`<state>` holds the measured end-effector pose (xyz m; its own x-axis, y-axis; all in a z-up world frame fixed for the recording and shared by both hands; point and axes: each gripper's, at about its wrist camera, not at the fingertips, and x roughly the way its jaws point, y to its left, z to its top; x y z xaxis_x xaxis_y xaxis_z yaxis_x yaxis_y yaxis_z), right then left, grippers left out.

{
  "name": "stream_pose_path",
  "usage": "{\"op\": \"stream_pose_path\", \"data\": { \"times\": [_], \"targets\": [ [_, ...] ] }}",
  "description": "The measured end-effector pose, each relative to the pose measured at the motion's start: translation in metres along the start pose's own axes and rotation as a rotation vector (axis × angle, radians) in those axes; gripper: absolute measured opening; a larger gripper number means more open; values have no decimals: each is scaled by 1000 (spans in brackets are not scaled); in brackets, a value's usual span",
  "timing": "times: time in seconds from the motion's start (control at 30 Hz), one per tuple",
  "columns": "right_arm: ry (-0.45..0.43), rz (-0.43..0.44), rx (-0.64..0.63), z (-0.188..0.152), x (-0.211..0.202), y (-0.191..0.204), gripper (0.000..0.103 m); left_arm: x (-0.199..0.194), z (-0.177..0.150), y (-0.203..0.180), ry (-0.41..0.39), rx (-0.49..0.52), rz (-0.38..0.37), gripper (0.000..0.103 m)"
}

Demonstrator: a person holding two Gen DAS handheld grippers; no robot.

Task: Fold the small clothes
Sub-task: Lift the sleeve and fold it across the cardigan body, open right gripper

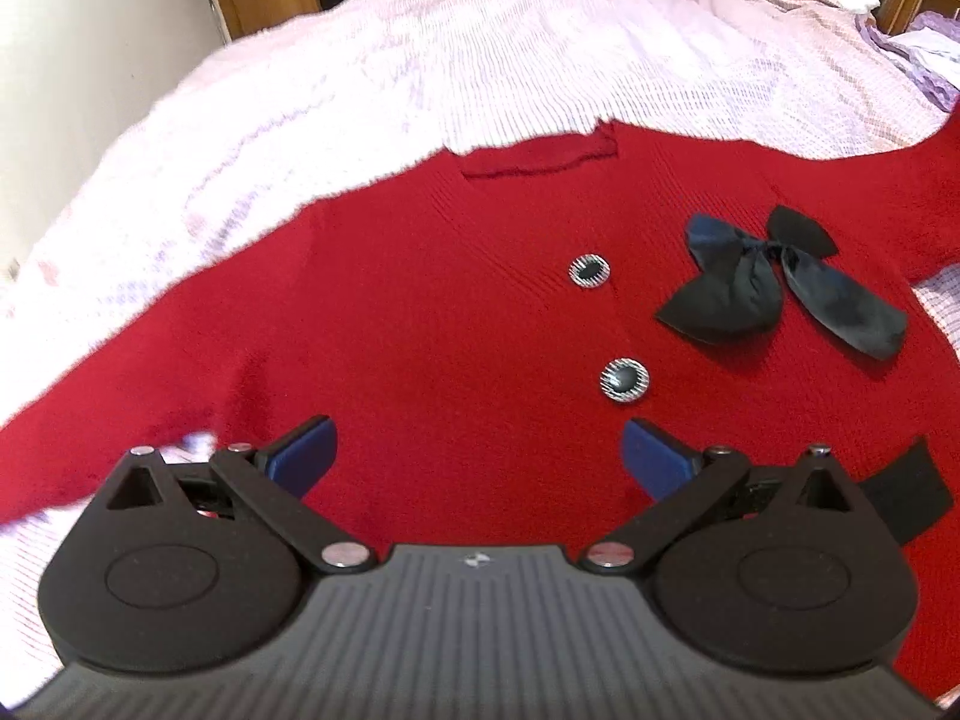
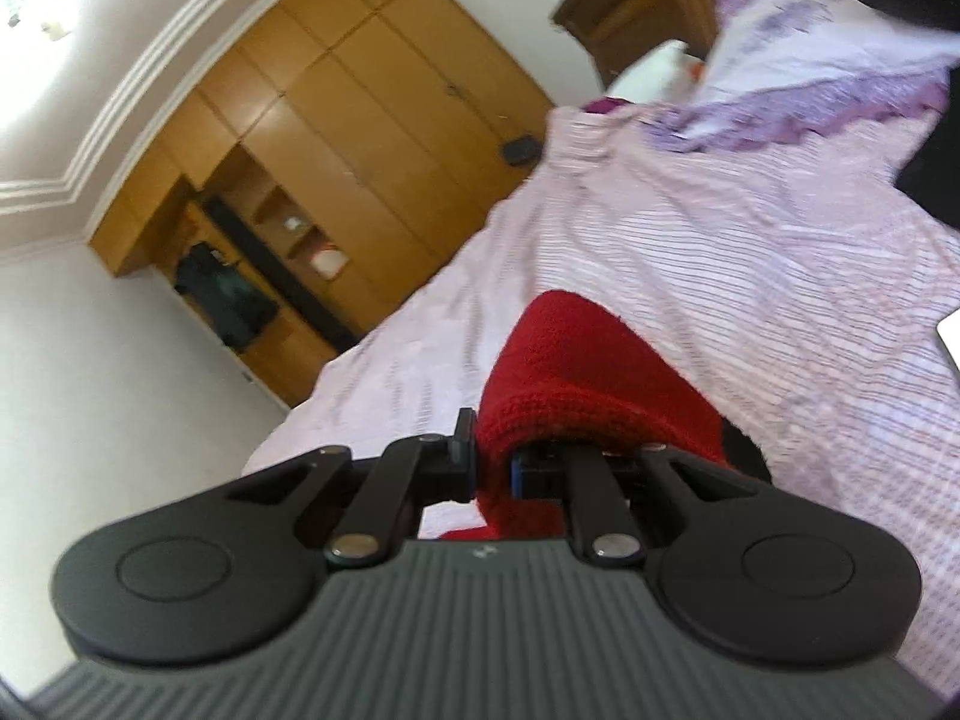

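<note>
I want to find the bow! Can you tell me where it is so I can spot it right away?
Look at the bed with the pale striped cover, then at the red sweater spread flat on it. To the right of its two round shiny buttons lies the black bow, the only soft dark thing with ribbon tails.

bare bedspread beyond sweater, bow raised

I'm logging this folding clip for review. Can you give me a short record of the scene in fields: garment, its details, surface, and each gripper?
garment: red knit sweater, spread front-up
details: two round buttons, black bow
surface: pale striped bedspread
left gripper: open, over the sweater's lower part, holding nothing
right gripper: shut on a red knit edge of the sweater, lifted off the bed
</note>
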<state>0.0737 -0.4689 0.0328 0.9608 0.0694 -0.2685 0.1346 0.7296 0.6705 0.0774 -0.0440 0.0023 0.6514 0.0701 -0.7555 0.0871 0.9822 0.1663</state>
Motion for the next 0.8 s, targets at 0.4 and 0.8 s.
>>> {"op": "stream_pose_path", "data": {
  "times": [0.4, 0.8],
  "targets": [
    [72, 79, -60, -27, 25, 90, 13, -9, -1, 59, -28, -12, 56, 103],
    [120, 159, -214, -106, 74, 191, 13, -18, -23, 131, -43, -104, 83, 103]
  ]
}}
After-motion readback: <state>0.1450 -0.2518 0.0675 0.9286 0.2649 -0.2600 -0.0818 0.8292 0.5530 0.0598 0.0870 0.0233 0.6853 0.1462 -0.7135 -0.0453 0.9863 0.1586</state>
